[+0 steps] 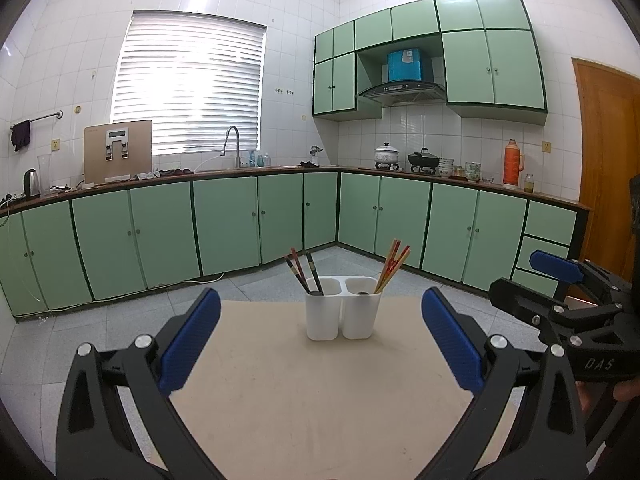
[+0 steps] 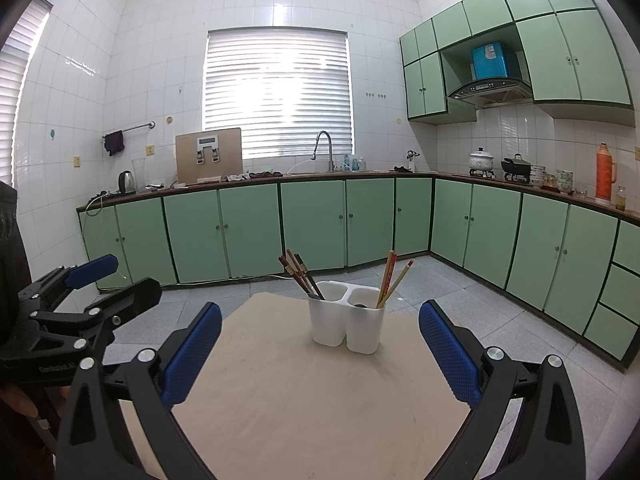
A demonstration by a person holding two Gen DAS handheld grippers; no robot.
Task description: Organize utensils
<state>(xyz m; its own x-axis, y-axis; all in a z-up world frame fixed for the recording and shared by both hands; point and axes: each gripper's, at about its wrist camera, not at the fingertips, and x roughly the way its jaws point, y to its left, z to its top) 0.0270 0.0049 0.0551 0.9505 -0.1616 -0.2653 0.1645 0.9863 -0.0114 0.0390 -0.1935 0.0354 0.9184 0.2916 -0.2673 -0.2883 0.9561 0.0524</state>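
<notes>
A kitchen with white tiled walls [image 2: 160, 40] and a grey tiled floor [image 2: 460, 292]. Green cupboards [image 2: 248, 232] run along two walls. Bright light comes through the window blinds [image 2: 278, 92]. A brown door [image 1: 608, 160] is at the right

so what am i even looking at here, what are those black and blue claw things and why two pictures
Those claws are hand-held grippers: a person holds one in each hand, and each carries a wide-angle camera looking out along its two blue-padded fingers. One picture comes from the left hand-held gripper, the other from the right hand-held gripper; each view also catches the other tool at its edge. Both are open and hold nothing. Ahead, on a bare beige table, stands a white two-compartment holder. Dark chopsticks lean in its left compartment, red and tan chopsticks in its right. Behind is a kitchen with green cabinets.
</notes>
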